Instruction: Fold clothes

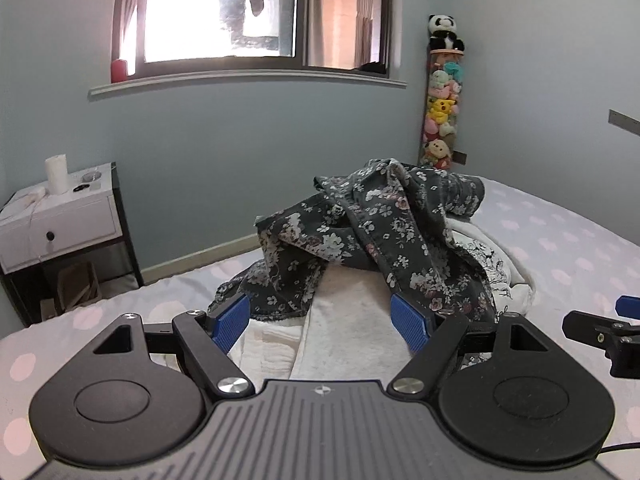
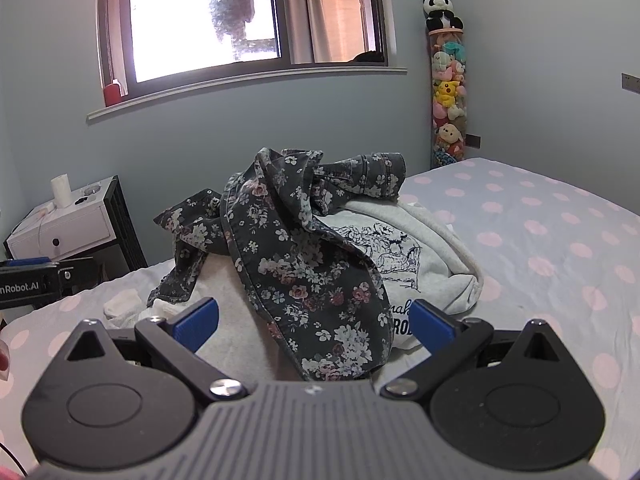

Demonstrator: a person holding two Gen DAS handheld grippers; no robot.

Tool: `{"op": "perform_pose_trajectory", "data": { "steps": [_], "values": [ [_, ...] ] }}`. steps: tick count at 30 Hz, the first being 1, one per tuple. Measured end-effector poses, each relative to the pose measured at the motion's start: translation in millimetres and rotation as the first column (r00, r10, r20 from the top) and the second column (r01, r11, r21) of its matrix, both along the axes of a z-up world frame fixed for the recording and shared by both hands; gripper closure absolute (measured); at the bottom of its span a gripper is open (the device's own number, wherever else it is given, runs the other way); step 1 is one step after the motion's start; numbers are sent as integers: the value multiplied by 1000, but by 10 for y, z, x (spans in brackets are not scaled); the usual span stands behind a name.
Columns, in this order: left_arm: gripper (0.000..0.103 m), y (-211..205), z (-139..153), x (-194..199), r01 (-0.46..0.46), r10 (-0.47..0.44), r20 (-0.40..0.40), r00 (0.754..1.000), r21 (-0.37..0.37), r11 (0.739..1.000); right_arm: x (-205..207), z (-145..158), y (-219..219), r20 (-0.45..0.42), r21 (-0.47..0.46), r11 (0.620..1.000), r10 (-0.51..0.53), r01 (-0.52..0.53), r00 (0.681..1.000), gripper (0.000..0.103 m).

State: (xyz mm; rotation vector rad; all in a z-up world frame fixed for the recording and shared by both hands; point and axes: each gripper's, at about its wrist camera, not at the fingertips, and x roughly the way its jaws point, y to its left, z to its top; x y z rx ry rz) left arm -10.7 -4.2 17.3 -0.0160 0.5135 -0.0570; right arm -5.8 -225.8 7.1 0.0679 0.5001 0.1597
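A dark flowered garment (image 2: 296,248) lies crumpled over a white sweatshirt (image 2: 424,256) on the dotted bed (image 2: 560,248), with the left gripper (image 1: 322,322) and right gripper (image 2: 314,320) near it, both wide open, holding nothing.

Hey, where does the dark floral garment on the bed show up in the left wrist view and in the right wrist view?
Left wrist view: the dark floral garment is heaped at centre, just right of the middle, over pale clothes.
Right wrist view: the dark floral garment sits at centre, a long strip trailing down toward the camera.
Shared landmark: the panda toy atop the tall tube of plush toys, upper right in both.
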Motion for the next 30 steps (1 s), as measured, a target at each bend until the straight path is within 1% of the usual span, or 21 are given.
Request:
{"op": "perform_pose_trajectory", "data": {
  "steps": [13, 30],
  "values": [
    [26, 3, -34, 1, -2, 2, -14, 1000, 18, 1000, -7, -15, 10, 2, 3, 1000, 7, -7, 1000, 1],
    [26, -34, -66, 4, 5, -5, -34, 999, 15, 1000, -18, -18, -7, 1, 14, 1000, 6, -6, 1000, 1]
  ]
}}
